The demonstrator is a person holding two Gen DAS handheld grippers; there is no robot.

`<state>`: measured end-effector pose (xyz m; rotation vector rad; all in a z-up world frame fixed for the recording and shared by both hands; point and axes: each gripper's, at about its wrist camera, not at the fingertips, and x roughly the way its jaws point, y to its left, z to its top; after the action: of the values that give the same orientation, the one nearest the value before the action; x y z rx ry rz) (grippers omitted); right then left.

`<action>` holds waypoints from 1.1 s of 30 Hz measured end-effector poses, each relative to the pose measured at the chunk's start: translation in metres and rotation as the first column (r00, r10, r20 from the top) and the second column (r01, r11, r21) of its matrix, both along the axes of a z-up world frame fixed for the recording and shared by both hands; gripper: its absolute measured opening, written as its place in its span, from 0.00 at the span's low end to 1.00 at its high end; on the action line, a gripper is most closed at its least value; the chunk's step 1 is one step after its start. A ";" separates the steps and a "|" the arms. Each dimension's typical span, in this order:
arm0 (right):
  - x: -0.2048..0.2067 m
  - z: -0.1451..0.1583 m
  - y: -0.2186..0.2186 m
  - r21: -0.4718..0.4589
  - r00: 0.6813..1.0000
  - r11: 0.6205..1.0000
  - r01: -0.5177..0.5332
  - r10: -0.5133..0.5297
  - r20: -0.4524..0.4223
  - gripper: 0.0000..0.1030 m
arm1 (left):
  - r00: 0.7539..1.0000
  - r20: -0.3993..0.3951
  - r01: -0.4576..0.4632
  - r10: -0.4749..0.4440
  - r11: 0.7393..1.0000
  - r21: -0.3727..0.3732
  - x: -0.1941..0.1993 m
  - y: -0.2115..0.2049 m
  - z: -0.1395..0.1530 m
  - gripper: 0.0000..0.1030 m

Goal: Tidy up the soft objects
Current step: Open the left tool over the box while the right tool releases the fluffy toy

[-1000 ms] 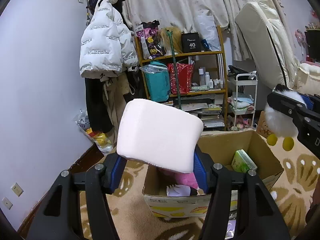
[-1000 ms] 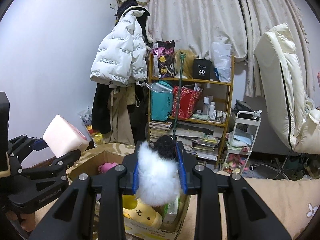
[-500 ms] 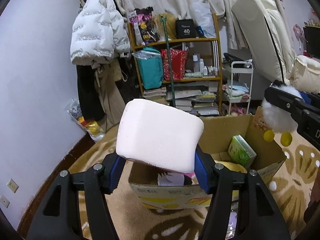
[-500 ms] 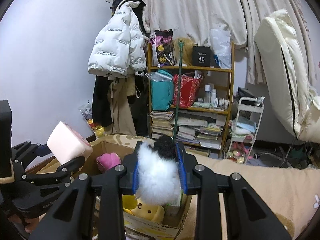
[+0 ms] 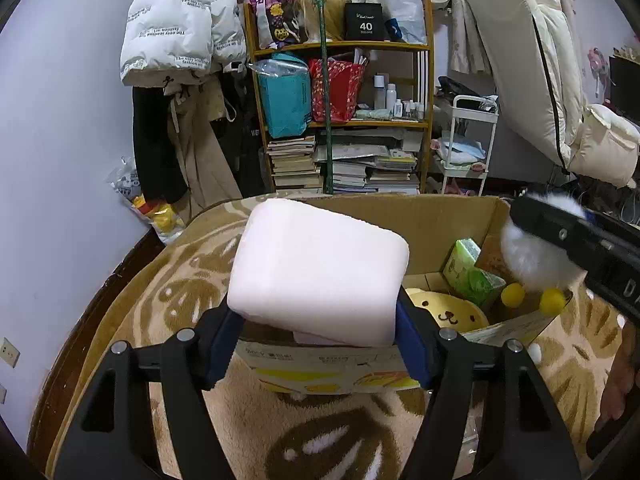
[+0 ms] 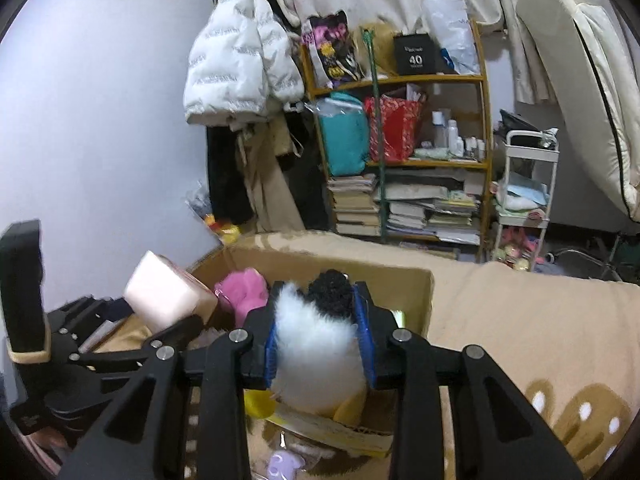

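Pink foam block (image 5: 318, 274) in left gripper (image 5: 320, 340), penguin plush (image 6: 318, 350) in right gripper (image 6: 320, 338); "40" box (image 5: 365, 22) behind.

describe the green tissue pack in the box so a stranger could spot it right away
Find the open cardboard box on the tan rug. Inside, by its right wall, the green tissue pack leans tilted above the yellow plush face. It is the only green, flat-sided packet among rounded soft toys.
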<state>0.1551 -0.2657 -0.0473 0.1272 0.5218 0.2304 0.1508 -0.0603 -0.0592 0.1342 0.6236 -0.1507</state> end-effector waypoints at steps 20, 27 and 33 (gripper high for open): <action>0.004 -0.002 -0.002 0.020 0.999 1.000 -0.004 0.004 -0.036 0.44 | 0.999 0.047 -0.009 0.009 1.000 0.014 -0.007 0.001 0.005 0.87; 0.004 0.001 -0.009 0.031 1.000 1.000 0.005 -0.004 -0.030 0.45 | 0.999 0.044 -0.016 0.014 0.999 0.038 -0.011 0.001 0.004 0.87; -0.009 0.010 -0.008 0.023 1.000 1.000 0.019 -0.019 -0.013 0.60 | 0.999 0.033 -0.027 0.026 0.999 0.037 -0.021 0.004 0.006 0.91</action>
<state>0.1464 -0.2742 -0.0375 0.1564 0.5301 0.2172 0.1295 -0.0559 -0.0537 0.1639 0.5961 -0.1116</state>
